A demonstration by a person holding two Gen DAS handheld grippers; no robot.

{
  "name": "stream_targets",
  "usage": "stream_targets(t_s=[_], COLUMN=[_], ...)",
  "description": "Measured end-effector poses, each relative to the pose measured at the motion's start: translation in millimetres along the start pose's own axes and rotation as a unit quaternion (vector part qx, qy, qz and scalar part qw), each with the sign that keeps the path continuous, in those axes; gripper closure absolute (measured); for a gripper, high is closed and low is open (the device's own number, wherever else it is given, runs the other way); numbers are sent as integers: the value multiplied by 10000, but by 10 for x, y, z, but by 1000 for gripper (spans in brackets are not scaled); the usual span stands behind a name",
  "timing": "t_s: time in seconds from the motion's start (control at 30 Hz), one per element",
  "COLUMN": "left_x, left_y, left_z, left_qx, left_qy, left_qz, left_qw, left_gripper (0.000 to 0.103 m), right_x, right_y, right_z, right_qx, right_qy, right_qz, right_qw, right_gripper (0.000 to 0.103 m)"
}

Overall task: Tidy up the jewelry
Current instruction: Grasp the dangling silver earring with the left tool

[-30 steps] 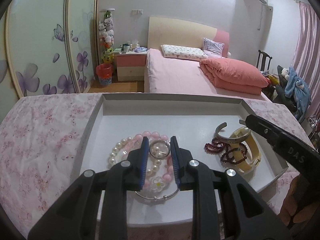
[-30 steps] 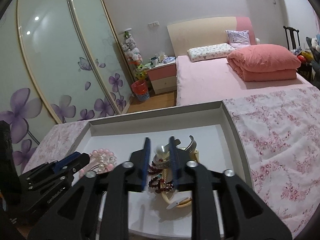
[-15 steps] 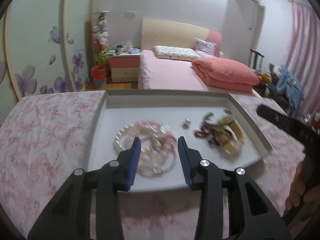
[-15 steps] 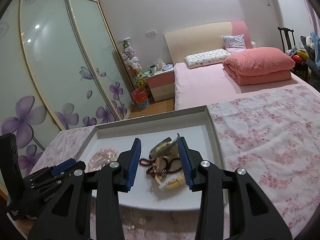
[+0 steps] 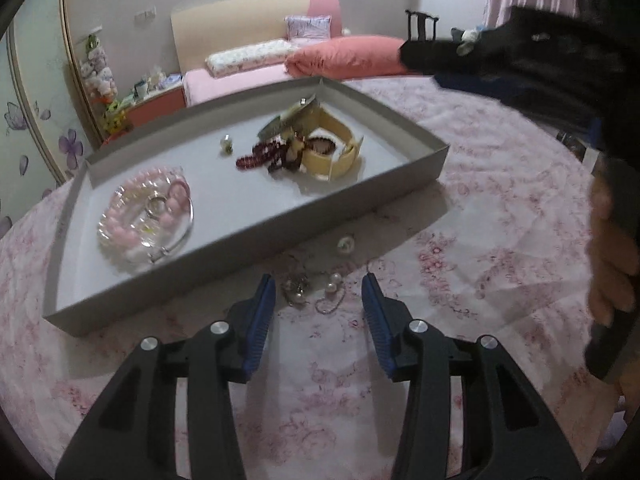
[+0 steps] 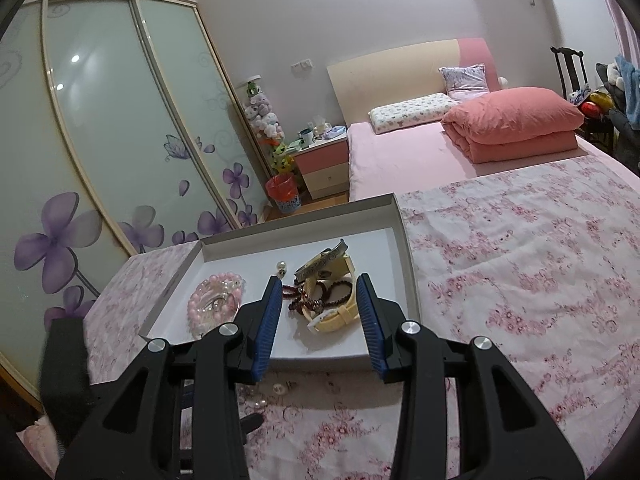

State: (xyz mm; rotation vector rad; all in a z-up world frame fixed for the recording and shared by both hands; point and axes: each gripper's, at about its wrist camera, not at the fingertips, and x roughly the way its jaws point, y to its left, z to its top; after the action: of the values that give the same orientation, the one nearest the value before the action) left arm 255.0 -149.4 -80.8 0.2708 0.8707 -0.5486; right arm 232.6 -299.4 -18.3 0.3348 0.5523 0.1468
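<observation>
Jewelry sits mostly in a shallow grey tray (image 5: 404, 184) on a counter covered with a pink floral cloth (image 5: 492, 248). Left part of tray: pink bead bracelet (image 5: 168, 184) coiled with a pearl strand and a thin silver bangle (image 5: 182, 236), all overlapping. Right part: cream yellow strap (image 5: 340, 148), dark red bead strand (image 5: 260, 158) tangled against it, a silver cuff (image 5: 288, 120) leaning on top. A small pearl ring (image 5: 226, 145) lies alone between the two piles.

Outside the tray, on the cloth just beside its near wall: loose pearl earrings and a fine chain (image 5: 320, 292), plus one small white piece (image 5: 346, 245) a little nearer the tray.

Left tool (image 5: 319, 316): blue-padded jaws spread wide, nothing between them, poised over the cloth just short of the loose pearls. Right tool (image 6: 318, 320): jaws likewise wide apart and empty, above the tray's near edge, framing the yellow strap pile (image 6: 336, 304) in its own view. Loose pearls (image 6: 279, 389) show below it on the cloth.

Left view: right tool body and holding hand (image 5: 612, 256) at the right edge, blurred.
</observation>
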Motion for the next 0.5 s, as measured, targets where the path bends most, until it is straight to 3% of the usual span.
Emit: stream_targets(t_s=[0.2,0.27,0.33,0.5], left_x=[89,90,94,86], left_y=[-13,-33,-37,-38], left_z=[71,70,79,78], left_qx=[34,66,75,96], left_qy=[54,43,31,22], left_qz=[72,45,72,221], left_qw=[10000,10000,9999,9997], left_gripper=[61,68,84,94], right_x=[-32,-31,-34,-31], right_y=[-52,-47,-19,23], right_z=[-18,-25,-38,-60], right_qx=[18,26,15,7], right_qy=[13,28,36,50], right_qz=[33,50,59,92], right_qw=[10000,10000,10000,9999], right_gripper=[63,63,63,63])
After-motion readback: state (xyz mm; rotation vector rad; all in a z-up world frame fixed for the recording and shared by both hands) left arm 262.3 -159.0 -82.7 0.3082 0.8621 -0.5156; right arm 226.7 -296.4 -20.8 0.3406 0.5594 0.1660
